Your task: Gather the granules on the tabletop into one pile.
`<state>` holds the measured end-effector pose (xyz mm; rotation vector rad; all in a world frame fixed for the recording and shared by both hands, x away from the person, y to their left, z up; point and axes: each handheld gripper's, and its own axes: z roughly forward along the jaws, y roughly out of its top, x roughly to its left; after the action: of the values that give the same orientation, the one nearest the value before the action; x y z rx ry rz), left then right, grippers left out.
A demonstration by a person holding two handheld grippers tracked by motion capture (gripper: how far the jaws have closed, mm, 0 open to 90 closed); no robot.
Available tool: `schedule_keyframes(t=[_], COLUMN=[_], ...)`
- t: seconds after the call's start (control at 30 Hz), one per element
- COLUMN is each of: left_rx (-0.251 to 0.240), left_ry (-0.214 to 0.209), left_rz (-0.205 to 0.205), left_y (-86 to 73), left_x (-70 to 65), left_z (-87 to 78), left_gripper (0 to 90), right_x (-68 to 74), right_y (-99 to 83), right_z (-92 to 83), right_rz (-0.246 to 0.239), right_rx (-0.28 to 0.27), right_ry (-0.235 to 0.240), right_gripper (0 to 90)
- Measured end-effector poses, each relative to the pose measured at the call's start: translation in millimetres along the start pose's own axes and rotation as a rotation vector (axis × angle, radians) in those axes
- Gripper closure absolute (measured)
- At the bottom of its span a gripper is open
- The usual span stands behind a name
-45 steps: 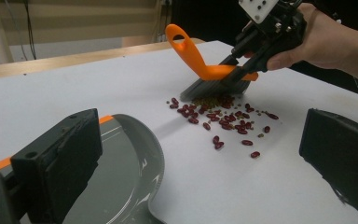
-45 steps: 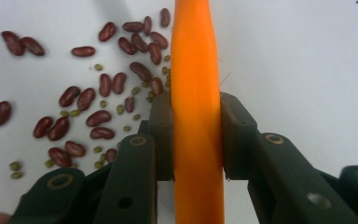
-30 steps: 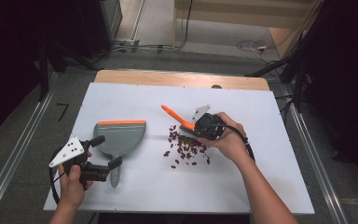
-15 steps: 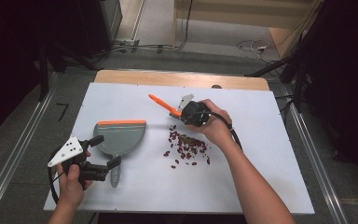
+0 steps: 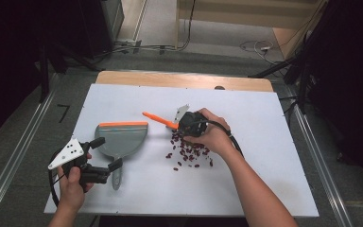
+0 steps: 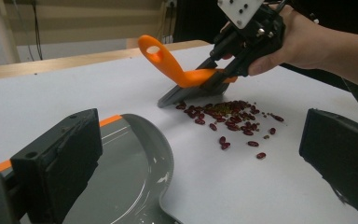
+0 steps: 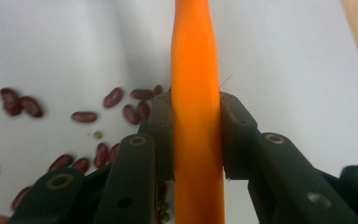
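Observation:
A grey dustpan [image 5: 120,139] with an orange lip lies flat on the white table, left of centre. My left gripper [image 5: 108,152] stands open by its handle, jaws wide on either side of the dustpan [image 6: 121,177] and not pressing on it. My right gripper [image 5: 184,124] is shut on the orange handle of a small brush [image 5: 158,119], which points to the far left. The pads clamp the brush handle [image 7: 196,93] from both sides. Its grey bristles rest on the table at the far edge of a pile of red beans [image 5: 189,150]. The beans [image 6: 228,116] lie scattered right of the dustpan.
The white table top [image 5: 264,165] has bare room at the right and at the front. A wooden strip [image 5: 170,79] runs along its far edge. Metal rails [image 5: 19,161] and dark stands flank the table on the floor.
My right gripper has carried the brush to the left, along the far side of the bean pile. The left gripper and the dustpan have stayed put.

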<state>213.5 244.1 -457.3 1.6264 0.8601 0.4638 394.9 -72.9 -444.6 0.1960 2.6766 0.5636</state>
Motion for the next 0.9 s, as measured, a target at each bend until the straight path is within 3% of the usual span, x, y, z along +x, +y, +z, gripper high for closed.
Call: schedule_keyframes(t=[0.43,0.57,0.7,0.9], left_rx=[0.006,0.008,0.007,0.005], left_ry=[-0.003,-0.006,-0.005,-0.003], left_rz=[0.001,0.003,0.001,0.000], left_y=[-0.3,-0.3,-0.2,-0.1], left_x=[-0.9,-0.7,-0.8,0.0], left_z=[1.3,1.6,1.1,0.2], left_gripper=[0.0,0.0,0.0,0.0], right_x=[20.4,24.3,25.0,17.6], right_y=[-10.3,-10.6,-10.1,-6.5], right_z=[-15.7,-18.2,-21.9,-42.1], right_rz=[-0.055,-0.070,-0.071,-0.016], right_rx=[-0.029,-0.033,-0.039,-0.108], right_ry=[0.080,0.077,0.070,0.049], right_gripper=[68.6,68.6,68.9,69.0])
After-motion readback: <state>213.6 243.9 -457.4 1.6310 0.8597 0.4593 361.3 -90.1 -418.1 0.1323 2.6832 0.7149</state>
